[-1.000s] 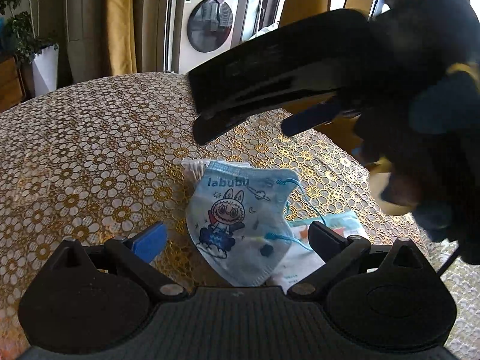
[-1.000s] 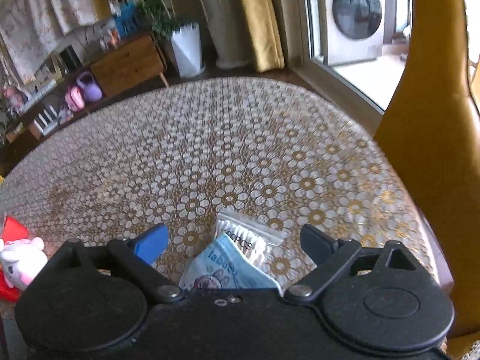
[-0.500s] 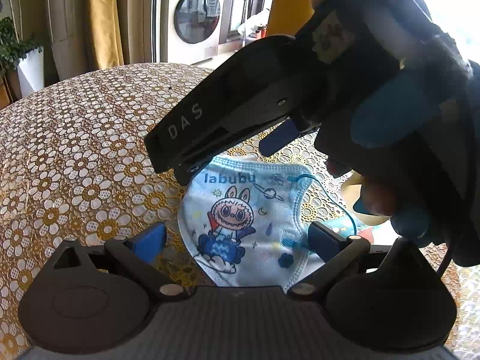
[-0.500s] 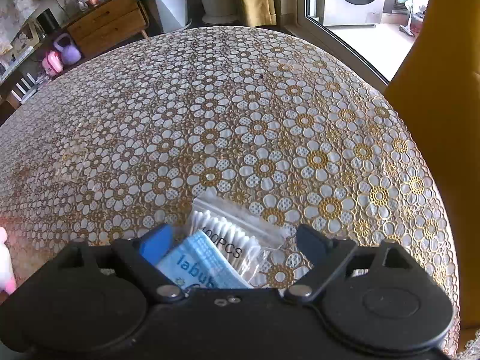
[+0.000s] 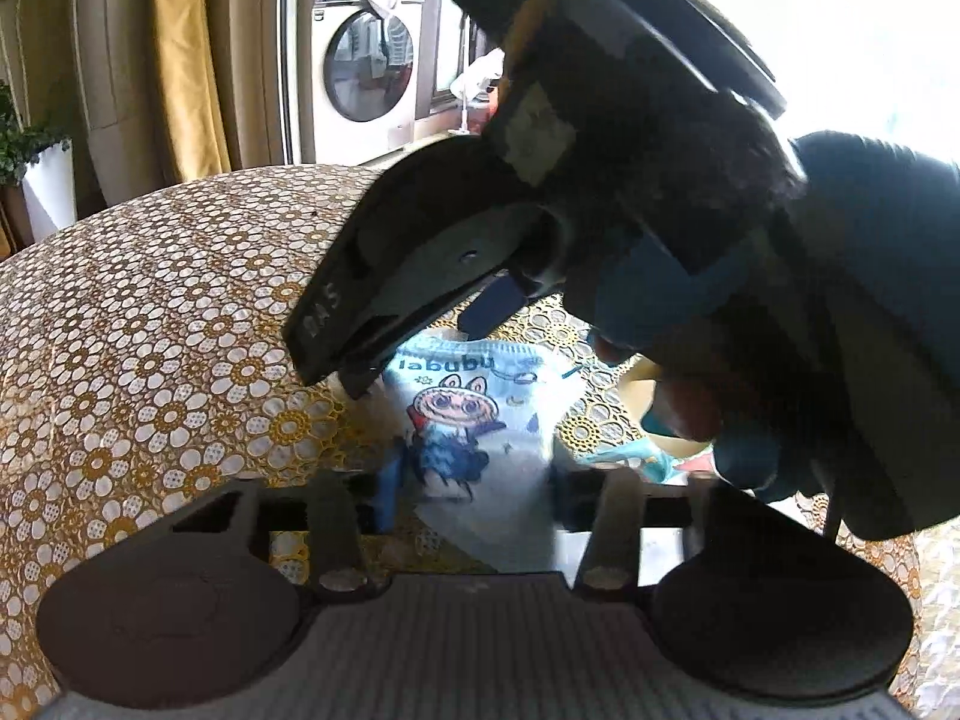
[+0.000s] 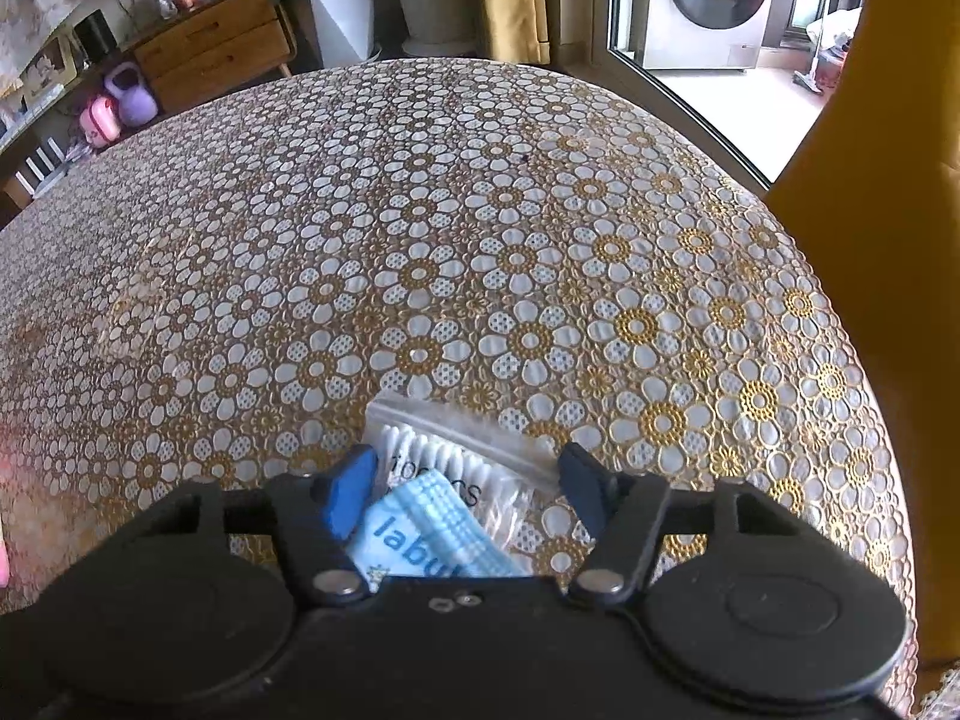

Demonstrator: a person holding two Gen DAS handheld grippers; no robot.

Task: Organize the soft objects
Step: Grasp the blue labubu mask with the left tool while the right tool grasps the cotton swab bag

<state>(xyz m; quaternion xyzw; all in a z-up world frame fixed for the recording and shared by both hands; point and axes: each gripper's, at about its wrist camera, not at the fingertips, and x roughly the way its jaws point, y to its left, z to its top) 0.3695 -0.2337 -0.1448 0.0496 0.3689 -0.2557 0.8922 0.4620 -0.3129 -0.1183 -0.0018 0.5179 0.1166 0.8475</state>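
At the bottom of the left wrist view, the left gripper [image 5: 474, 495] stands part-open, its blurred fingers either side of the near end of a light-blue child's face mask [image 5: 474, 414] lying flat on the table [image 5: 150, 330]; whether the pads touch the fabric cannot be told. The mask carries a cartoon figure with rabbit ears and the word "labubu" along its top edge. Just beyond it, only in this view, the right gripper [image 5: 360, 354] comes in from the right with its tip low over the far end of the mask, its black shell marked with letters that read as "DAS," the person's gloved hand [image 5: 744, 456] behind it. A second printed piece, blue and orange, lies partly hidden under that hand. The right wrist view shows what the first cannot: between the right gripper's [image 6: 465, 480] narrowed, not closed fingers sits the pleated end of the mask [image 6: 426, 534], reading "labu" before the tool's body cuts it off, overlapping a clear zip bag of cotton swabs [image 6: 456, 444] whose print is partly covered, ending in "CS." Farther out, a gold-and-white flower-patterned lace cloth covers the round table. Beyond it stand a wooden sideboard [image 6: 210, 54], a purple kettlebell [image 6: 129, 99], a white planter [image 6: 342, 9], yellow curtains [image 5: 186, 54] and a washing machine [image 5: 360, 63] past the glass door.
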